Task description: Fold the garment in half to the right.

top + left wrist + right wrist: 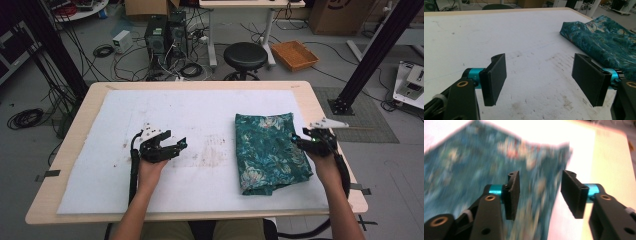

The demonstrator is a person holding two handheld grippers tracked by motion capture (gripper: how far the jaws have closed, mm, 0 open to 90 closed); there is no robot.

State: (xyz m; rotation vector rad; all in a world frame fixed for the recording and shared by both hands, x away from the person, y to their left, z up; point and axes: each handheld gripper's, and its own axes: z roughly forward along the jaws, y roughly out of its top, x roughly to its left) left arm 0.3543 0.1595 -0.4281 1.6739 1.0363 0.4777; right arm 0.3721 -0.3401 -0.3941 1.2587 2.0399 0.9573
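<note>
Folded teal floral-print cloth (270, 152) lies on white mat (190, 115), table's right half. Your right gripper (540, 195) hovers above its edge, left gripper (544, 80) well apart; both agape, empty. Fabric looks soft, light, floppy; pinch a corner.

Printed cloth (270, 150) (probably cotton), matt white mat (200, 115).

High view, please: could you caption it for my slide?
Folded teal floral cloth on the white mat; right gripper open at its edge, left gripper open over bare mat.
</note>
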